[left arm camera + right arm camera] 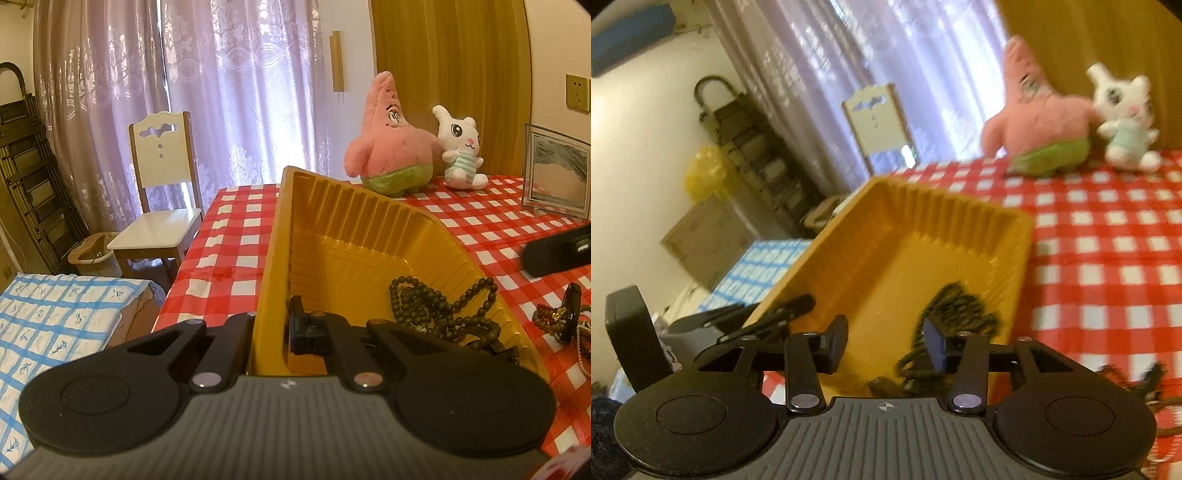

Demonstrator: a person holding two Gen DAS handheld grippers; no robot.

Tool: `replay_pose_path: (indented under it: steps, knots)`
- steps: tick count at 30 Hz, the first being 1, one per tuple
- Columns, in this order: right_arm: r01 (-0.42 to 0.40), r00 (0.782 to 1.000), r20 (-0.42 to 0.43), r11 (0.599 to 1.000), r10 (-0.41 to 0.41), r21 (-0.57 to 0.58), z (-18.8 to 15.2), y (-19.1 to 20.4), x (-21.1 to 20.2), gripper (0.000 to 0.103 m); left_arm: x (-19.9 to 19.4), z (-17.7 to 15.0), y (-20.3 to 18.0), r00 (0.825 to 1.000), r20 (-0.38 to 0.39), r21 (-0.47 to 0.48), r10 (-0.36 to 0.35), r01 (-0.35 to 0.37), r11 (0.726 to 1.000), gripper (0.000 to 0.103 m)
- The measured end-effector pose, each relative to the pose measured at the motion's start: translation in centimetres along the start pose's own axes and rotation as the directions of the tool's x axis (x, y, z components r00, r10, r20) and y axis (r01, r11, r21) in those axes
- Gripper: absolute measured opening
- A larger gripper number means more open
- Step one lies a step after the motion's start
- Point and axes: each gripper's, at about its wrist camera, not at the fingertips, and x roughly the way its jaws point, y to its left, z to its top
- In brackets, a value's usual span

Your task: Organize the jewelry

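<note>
A yellow ribbed plastic tray (332,221) sits on the red-checked tablecloth. My left gripper (271,332) is shut on the tray's left wall, one finger outside, one inside. A dark bead necklace (439,314) lies in the tray's near right corner. More beaded jewelry (554,315) lies on the cloth to the right of the tray. In the right wrist view, my right gripper (886,343) is open above the near end of the tray (886,236), just over the dark beads (956,314). The left gripper (768,317) shows at the tray's left rim. This view is blurred.
A pink star plush (391,147) and a white bunny plush (461,151) stand at the table's back. A glass picture frame (557,173) stands at the right. A white chair (162,192) and a blue-checked bed (55,325) lie left of the table.
</note>
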Motion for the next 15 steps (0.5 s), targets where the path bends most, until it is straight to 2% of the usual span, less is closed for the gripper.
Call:
replay_pose_path:
  steps: [3, 5, 7, 10, 13, 15]
  knots:
    - [0.098, 0.995, 0.029, 0.995, -0.098, -0.003, -1.1, -2.1, -3.0, 0.046, 0.0, 0.0, 0.0, 1.0, 0.0, 0.001, 0.0, 0.0, 1.0, 0.003]
    - [0.194, 0.981, 0.028, 0.981, -0.193, -0.004, -2.1, -3.8, -4.8, 0.046, 0.0, 0.0, 0.1, 1.0, 0.0, 0.001, 0.0, 0.0, 1.0, 0.003]
    - [0.266, 0.964, 0.013, 0.964, -0.267, 0.027, -3.0, -5.9, -6.2, 0.044, 0.0, 0.0, 0.1, 1.0, -0.001, 0.0, 0.001, -0.001, 1.0, 0.003]
    - [0.376, 0.927, -0.028, 0.924, -0.374, 0.076, -4.1, -9.1, -7.3, 0.028, 0.1, 0.0, 0.1, 1.0, -0.001, 0.002, 0.001, -0.001, 1.0, 0.003]
    - [0.45, 0.893, -0.05, 0.889, -0.447, 0.081, -4.3, -11.3, -7.1, 0.027, 0.2, 0.0, 0.0, 1.0, -0.004, 0.006, 0.002, -0.002, 1.0, 0.003]
    - [0.47, 0.882, -0.055, 0.881, -0.467, 0.062, -4.1, -11.9, -6.6, 0.026, 0.2, -0.1, 0.2, 1.0, -0.007, 0.007, 0.003, -0.003, 1.0, 0.003]
